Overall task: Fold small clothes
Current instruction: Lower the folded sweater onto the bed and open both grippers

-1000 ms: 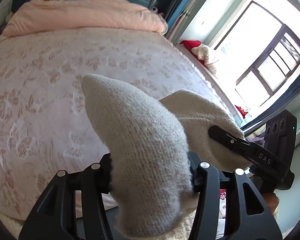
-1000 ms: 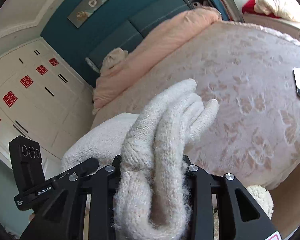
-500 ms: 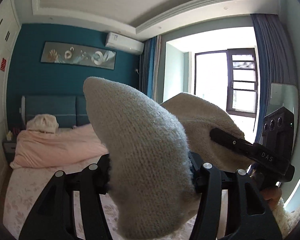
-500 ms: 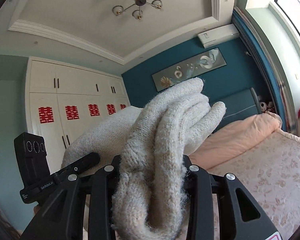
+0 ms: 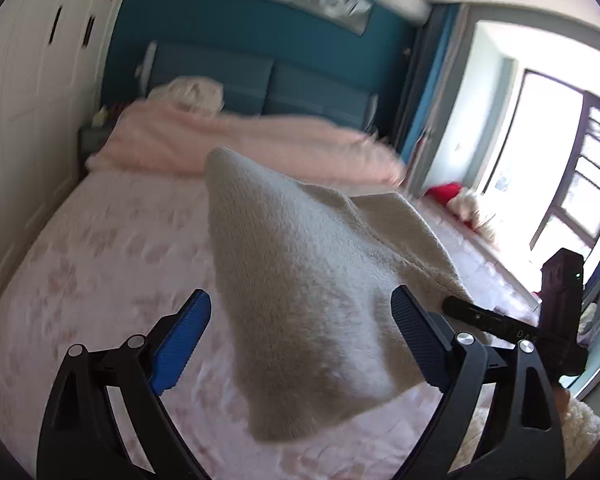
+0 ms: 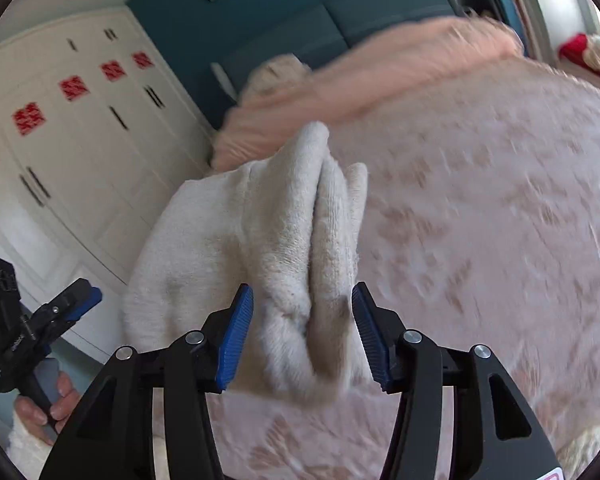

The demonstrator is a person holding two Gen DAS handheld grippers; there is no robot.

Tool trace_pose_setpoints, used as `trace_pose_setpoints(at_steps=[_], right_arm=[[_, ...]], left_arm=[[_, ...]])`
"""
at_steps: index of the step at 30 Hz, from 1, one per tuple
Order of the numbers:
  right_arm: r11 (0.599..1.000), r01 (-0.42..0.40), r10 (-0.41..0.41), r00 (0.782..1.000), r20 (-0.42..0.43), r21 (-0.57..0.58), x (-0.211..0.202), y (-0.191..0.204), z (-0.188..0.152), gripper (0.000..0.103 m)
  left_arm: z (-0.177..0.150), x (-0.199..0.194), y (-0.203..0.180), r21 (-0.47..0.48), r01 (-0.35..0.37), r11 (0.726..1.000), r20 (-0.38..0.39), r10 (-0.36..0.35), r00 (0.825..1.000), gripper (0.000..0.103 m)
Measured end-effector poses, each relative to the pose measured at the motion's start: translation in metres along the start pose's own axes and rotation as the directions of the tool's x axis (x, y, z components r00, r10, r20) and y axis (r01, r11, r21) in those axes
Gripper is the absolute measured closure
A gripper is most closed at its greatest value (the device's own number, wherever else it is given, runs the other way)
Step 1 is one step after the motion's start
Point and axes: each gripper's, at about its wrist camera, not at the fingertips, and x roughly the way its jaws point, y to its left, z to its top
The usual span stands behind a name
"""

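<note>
— Looking along the left gripper (image 5: 300, 332), what sits between its fingers?
— A cream knitted garment (image 5: 300, 292). The jaws stand wide apart; the cloth touches the right finger, while the blue pad of the left finger (image 5: 182, 348) is clear of it.
— And the right gripper (image 6: 302, 332)?
— Also spread. A bunched, folded end of the same knit (image 6: 300, 240) lies in the gap, with both blue pads beside it but not pressing. The frame is blurred, so whether the cloth brushes them I cannot tell.
— Where does the garment lie overall?
— Above the pink floral bedspread (image 5: 100, 248), stretched between the two tools; whether it touches the bed is unclear.
— Farther off?
— A peach duvet (image 5: 240, 144) bunched at the head of the bed, then a teal headboard (image 5: 260, 80), white wardrobes (image 6: 60, 140), and a bright window (image 5: 560, 160).
</note>
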Motion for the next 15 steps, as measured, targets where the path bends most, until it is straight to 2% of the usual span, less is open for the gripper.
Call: trace_pose_setpoints(at_steps=[2,5,7,9,11,15], right_arm=[[0.998,0.031,-0.027,0.997,-0.079,0.053,0.015,-0.027,-0.038,0.052],[0.997,0.071,-0.066,0.988,-0.141,0.030,0.025,-0.038,-0.057,0.051],[0.997,0.078,-0.074,0.985,-0.154,0.017,0.035,-0.037,-0.054,0.050],[0.997,0.064,-0.057,0.987,-0.153,0.038,0.048,-0.037,-0.045,0.042],[0.997,0.041,-0.030,0.984,-0.178,0.059,0.064,-0.036,-0.034,0.037],[0.995,0.085,-0.069,0.970,-0.233,0.058,0.107,-0.032,-0.029,0.037]], left_arm=[[-0.054,0.028,0.032,-0.085,-0.065,0.994,-0.133,0.054,0.990,0.015],[-0.105,0.038,0.062,-0.211,-0.105,0.972,-0.226,0.056,0.973,0.015],[-0.118,0.044,0.072,-0.266,-0.111,0.958,-0.251,0.042,0.967,0.015],[-0.119,0.053,0.071,-0.279,-0.118,0.953,-0.267,0.041,0.963,0.014],[-0.115,0.066,0.063,-0.255,-0.127,0.959,-0.285,0.051,0.957,0.013],[-0.124,0.100,0.057,-0.193,-0.144,0.971,-0.343,0.071,0.937,0.013]])
